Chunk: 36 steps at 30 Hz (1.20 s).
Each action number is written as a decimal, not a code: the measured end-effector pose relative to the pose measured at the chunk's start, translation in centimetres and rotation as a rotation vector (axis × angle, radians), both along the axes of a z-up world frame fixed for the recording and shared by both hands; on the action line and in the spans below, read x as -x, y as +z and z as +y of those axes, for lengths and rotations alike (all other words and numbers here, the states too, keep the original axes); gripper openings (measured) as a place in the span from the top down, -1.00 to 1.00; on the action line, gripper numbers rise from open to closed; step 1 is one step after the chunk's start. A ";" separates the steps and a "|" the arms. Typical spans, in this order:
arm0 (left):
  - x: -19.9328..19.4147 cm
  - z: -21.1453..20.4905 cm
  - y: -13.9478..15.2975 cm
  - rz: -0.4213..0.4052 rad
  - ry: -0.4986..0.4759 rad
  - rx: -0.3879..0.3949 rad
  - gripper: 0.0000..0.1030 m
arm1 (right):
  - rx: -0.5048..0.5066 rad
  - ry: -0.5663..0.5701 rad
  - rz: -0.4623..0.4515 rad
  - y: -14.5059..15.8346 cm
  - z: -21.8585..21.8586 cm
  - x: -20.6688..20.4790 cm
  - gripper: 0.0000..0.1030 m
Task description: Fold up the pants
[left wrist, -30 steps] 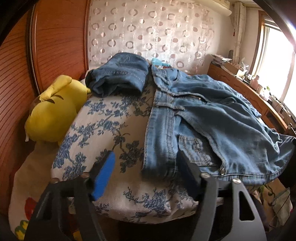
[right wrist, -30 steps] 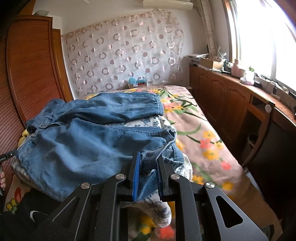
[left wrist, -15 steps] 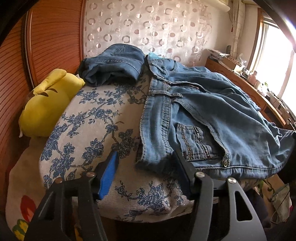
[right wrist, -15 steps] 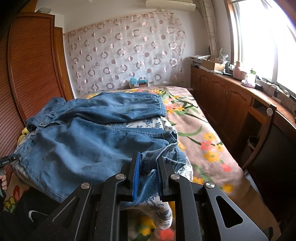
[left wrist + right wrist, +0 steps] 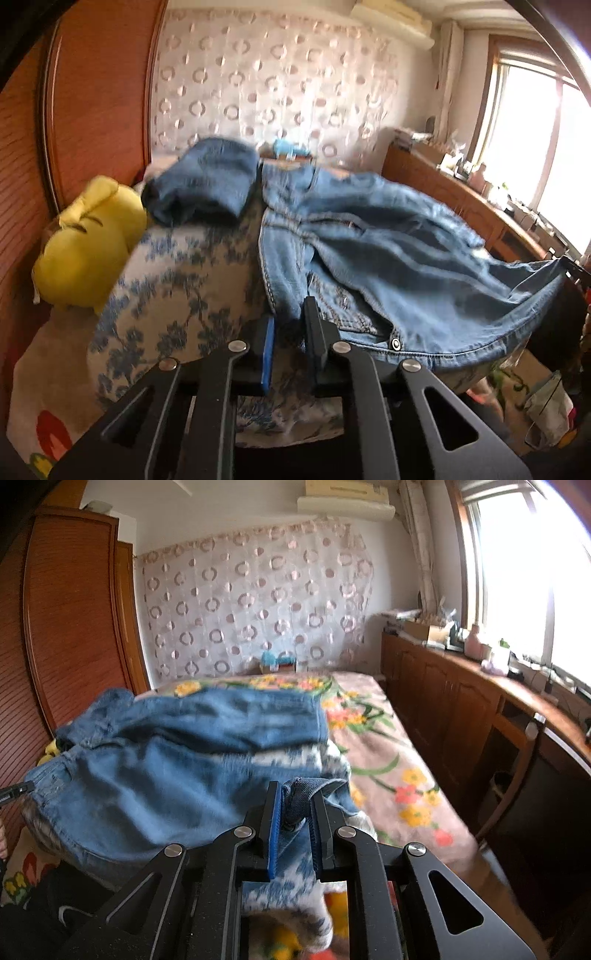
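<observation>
Pants (image 5: 388, 254) gripped at both near corners on the bed (image 5: 388, 746) — first fold about to begin.

My left gripper (image 5: 290, 332) has just been closing and now clenches the waistband; my right gripper (image 5: 293, 808) clenches the hem. Next I judge I must lift both together and carry the edge across. No readable writing or brand.

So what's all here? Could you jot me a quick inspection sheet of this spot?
Surface: bed with blue-flowered quilt.
Job's things: light jeans spread out, waistband corner and hem pinched.
Clutter: darker folded jeans; yellow plush toy.
Grippers: left gripper has just been closing, fingers now on the waistband; right gripper shut on the hem.
Cables: nothing seen.
Surroundings: wooden wardrobe, circle-pattern curtain, bright window, wooden counter.
</observation>
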<state>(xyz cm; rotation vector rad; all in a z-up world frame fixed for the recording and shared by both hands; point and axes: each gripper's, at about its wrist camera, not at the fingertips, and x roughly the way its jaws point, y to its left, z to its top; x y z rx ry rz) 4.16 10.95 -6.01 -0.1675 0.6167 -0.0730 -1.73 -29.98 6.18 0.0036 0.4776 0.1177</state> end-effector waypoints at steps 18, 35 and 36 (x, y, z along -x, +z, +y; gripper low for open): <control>1.0 1.2 4.1 -0.098 0.013 -0.015 0.76 | 0.031 0.031 -0.119 0.4 -0.2 -1.2 0.77; -5.9 0.2 5.9 -0.114 -0.015 -0.068 0.77 | 0.057 -0.003 -0.092 0.4 1.6 -8.9 0.77; -6.5 0.2 5.9 -0.114 -0.016 -0.071 0.77 | 0.057 -0.006 -0.091 0.2 1.7 -9.3 0.77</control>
